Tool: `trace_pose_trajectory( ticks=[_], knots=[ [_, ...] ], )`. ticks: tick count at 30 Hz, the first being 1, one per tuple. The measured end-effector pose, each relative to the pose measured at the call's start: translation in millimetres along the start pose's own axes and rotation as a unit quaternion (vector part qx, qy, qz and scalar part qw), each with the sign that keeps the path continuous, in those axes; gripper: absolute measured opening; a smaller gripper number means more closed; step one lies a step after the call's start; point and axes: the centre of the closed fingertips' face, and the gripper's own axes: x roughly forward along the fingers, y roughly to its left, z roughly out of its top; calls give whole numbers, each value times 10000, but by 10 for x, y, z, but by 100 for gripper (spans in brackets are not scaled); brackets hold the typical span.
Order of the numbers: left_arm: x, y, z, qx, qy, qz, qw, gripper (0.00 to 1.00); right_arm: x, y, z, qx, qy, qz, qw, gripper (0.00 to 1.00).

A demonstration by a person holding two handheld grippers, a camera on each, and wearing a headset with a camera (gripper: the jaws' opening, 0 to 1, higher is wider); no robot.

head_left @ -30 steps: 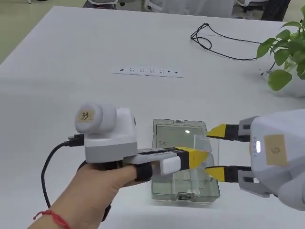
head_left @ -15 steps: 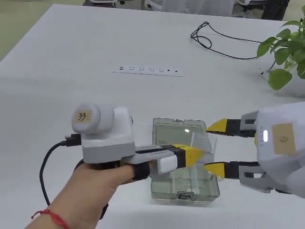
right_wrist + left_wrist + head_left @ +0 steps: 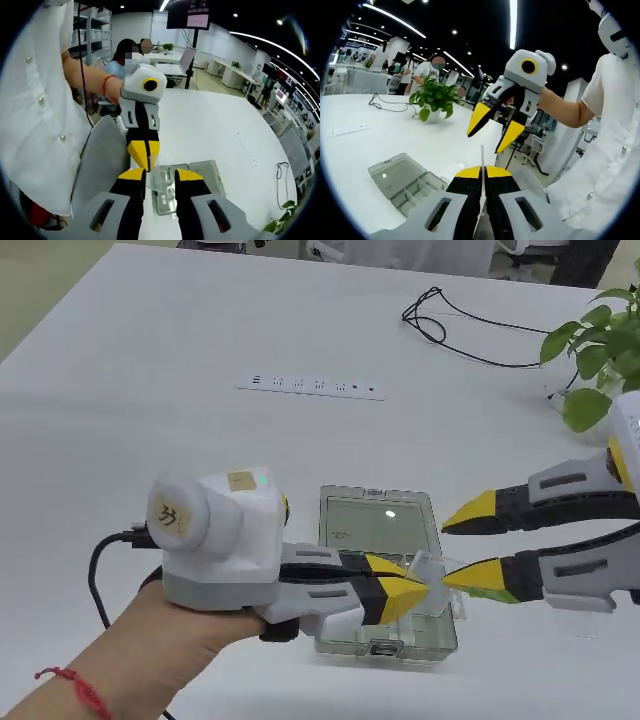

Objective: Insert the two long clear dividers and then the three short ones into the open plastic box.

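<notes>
A small clear divider (image 3: 432, 568) sits in the lower middle of the head view, above the right end of the open plastic box (image 3: 420, 648). The left gripper (image 3: 415, 585) reaches in from the lower left and has its yellow-tipped jaws closed on the divider. In the left gripper view the divider shows edge-on as a thin line rising from between the pressed-together jaws.

The right gripper (image 3: 444, 553) comes in from the right edge of the head view. Its jaws are spread apart, one above the divider and one level with it, and the lower tip is close to the divider's right edge. In the right gripper view the divider stands in the gap between that gripper's own jaws, with space on both sides.

The box lies on a white table (image 3: 150, 390) below both sets of jaw tips. Its lid (image 3: 380, 520) is folded back flat toward the top of the frame. A hand (image 3: 170, 640) at the lower left carries the left gripper.

A white power strip (image 3: 313, 386) lies in the upper middle of the table. A looped black cable (image 3: 450, 325) lies at the upper right, and a green plant (image 3: 600, 350) stands at the right edge.
</notes>
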Motion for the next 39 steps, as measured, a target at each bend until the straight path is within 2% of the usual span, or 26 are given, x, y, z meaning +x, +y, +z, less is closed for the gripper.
trace_pose_trajectory(
  ticks=[2, 3, 8, 17, 25, 39],
  knots=[
    [-7, -30, -10, 112, 30, -45, 9999, 0, -3, 8, -11, 37, -16, 117, 9999, 21],
    [-10, -49, -21, 192, 66, -89, 9998, 0, 1, 55, -3, 98, -59, 295, 9995, 20],
    [-14, -146, -20, 437, 44, -305, 9986, 0, 18, 226, 43, 128, -139, 802, 9966, 14],
    [-39, -217, -6, 578, -16, -451, 9973, 0, 53, 356, 61, 102, -101, 1209, 9926, 8],
    [-46, -252, -12, 634, -33, -505, 9967, 0, 70, 399, 65, 103, -84, 1406, 9900, 3],
    [-63, -234, -24, 642, -66, -458, 9969, 0, 92, 404, 66, 160, -125, 1450, 9892, 2]
  ],
)
